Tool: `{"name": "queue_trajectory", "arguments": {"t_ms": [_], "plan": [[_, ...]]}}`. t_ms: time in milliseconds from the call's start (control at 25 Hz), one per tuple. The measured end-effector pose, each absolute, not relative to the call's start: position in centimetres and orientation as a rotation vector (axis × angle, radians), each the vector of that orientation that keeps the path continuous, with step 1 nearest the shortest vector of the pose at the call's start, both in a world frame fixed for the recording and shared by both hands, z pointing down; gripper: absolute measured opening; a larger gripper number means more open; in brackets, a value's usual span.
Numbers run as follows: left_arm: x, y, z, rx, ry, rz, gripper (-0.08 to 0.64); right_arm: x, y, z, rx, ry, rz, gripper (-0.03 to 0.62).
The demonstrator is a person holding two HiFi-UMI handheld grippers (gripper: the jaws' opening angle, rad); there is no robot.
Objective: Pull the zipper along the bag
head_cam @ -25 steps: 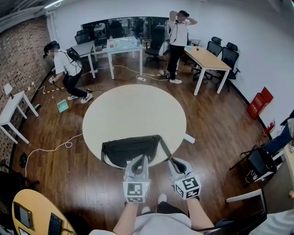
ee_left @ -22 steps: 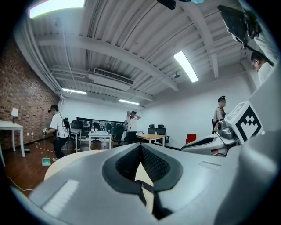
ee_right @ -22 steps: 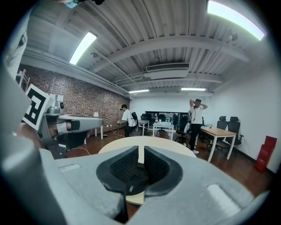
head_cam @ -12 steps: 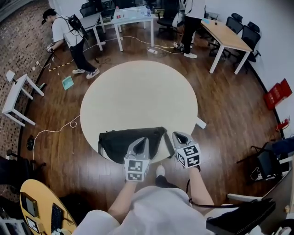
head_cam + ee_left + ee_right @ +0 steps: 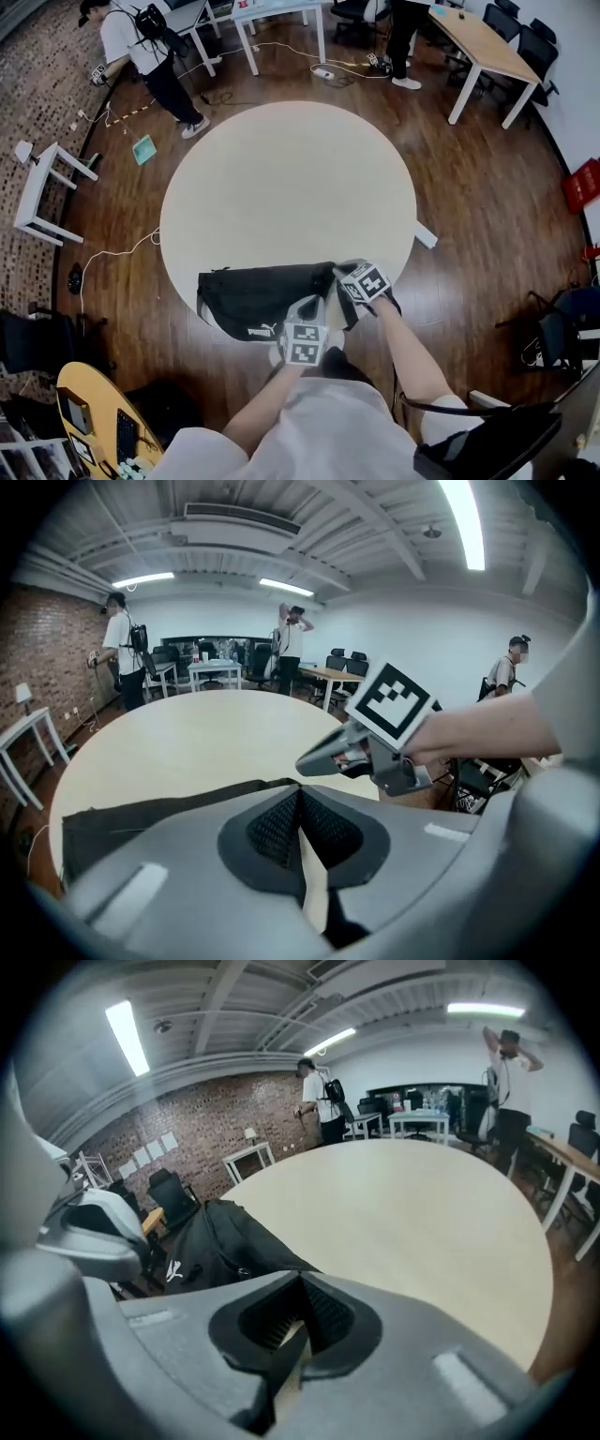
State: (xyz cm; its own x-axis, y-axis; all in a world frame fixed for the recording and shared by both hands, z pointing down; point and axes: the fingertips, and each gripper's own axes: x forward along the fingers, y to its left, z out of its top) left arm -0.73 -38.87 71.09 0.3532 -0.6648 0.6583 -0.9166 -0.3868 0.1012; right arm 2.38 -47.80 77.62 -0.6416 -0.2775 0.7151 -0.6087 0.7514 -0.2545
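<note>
A black bag (image 5: 255, 295) with a white logo lies at the near edge of the round beige table (image 5: 281, 187). My left gripper (image 5: 313, 303) is over the bag's near right part, jaws closed together with nothing between them. My right gripper (image 5: 340, 273) hovers at the bag's right end, also shut and empty. In the left gripper view the bag (image 5: 141, 810) runs as a dark strip to the left, and the right gripper (image 5: 323, 757) points in from the right. From the right gripper view, the bag (image 5: 217, 1241) is at the left and the left gripper (image 5: 94, 1227) beside it.
Wooden floor surrounds the table. Two people (image 5: 150, 52) stand at the far side near white desks (image 5: 272, 11) and a wooden table (image 5: 487, 42) with chairs. A white cable (image 5: 112, 258) trails on the floor at the left. A yellow desk (image 5: 94, 422) is at the near left.
The head view has tilted downward. Both grippers have moved forward from below the table edge to the bag's right part; the right one now sits at the bag's right end.
</note>
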Motion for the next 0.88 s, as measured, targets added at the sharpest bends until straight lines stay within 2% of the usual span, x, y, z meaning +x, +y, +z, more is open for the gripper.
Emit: {"name": "queue_trajectory", "arguments": {"t_ms": [200, 320, 680, 760, 880], "plan": [[-0.3, -39.5, 75.0, 2.046, -1.395, 0.814, 0.017, 0.7, -49.1, 81.6, 0.456, -2.119, 0.613, -0.008], [0.2, -40.2, 76.9, 2.01, -1.375, 0.847, 0.126, 0.2, -48.7, 83.9, 0.354, -2.032, 0.582, -0.008], [0.1, -42.1, 81.5, 1.816, -1.411, 0.904, 0.249, 0.0, -48.6, 84.8, 0.244, -1.939, 0.755, -0.008], [-0.8, -42.3, 82.5, 1.764, -1.451, 0.919, 0.229, -0.1, -48.5, 84.8, 0.257, -1.923, 0.754, -0.008], [-2.0, -42.4, 82.7, 1.739, -1.482, 0.943, 0.071, -0.2, -48.6, 84.7, 0.295, -1.919, 0.737, -0.008]]}}
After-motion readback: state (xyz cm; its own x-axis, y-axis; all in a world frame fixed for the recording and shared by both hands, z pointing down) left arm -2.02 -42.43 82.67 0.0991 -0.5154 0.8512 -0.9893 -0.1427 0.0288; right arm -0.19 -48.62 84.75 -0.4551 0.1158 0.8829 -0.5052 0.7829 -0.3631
